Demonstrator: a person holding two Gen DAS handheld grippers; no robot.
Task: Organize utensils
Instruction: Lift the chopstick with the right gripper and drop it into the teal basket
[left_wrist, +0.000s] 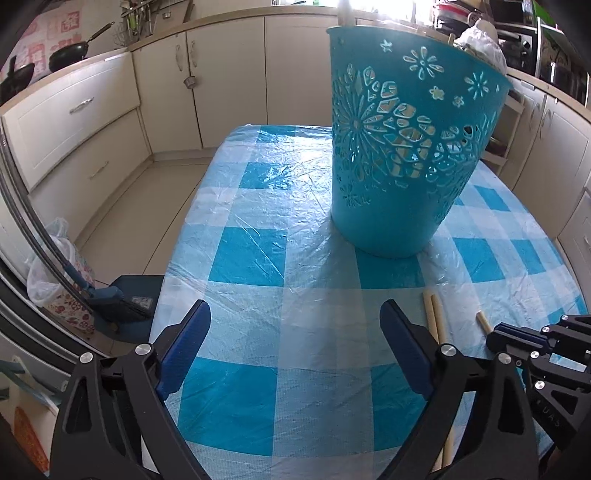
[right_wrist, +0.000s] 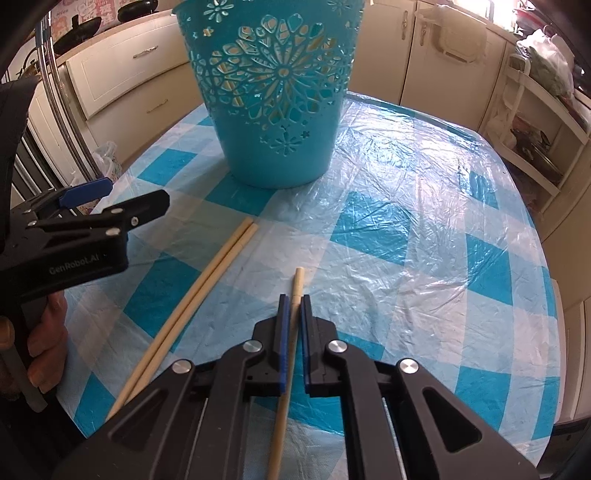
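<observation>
A teal perforated basket (left_wrist: 402, 155) stands on the blue checked tablecloth (left_wrist: 258, 258); it also shows in the right wrist view (right_wrist: 273, 96), with pale sticks visible through its holes. My right gripper (right_wrist: 294, 301) is shut on a single pale chopstick (right_wrist: 296, 284), near its far end, low over the cloth. A pair of chopsticks (right_wrist: 207, 291) lies side by side on the cloth to its left; the pair's ends show in the left wrist view (left_wrist: 434, 310). My left gripper (left_wrist: 295, 321) is open and empty, above the cloth in front of the basket.
Cream kitchen cabinets (left_wrist: 229, 81) surround the table. The table's left edge (left_wrist: 177, 236) drops to the floor, where a patterned bag (left_wrist: 62, 280) stands. A white shelf rack (right_wrist: 532, 122) stands at the right. The left gripper's body (right_wrist: 74, 232) is left of the chopstick pair.
</observation>
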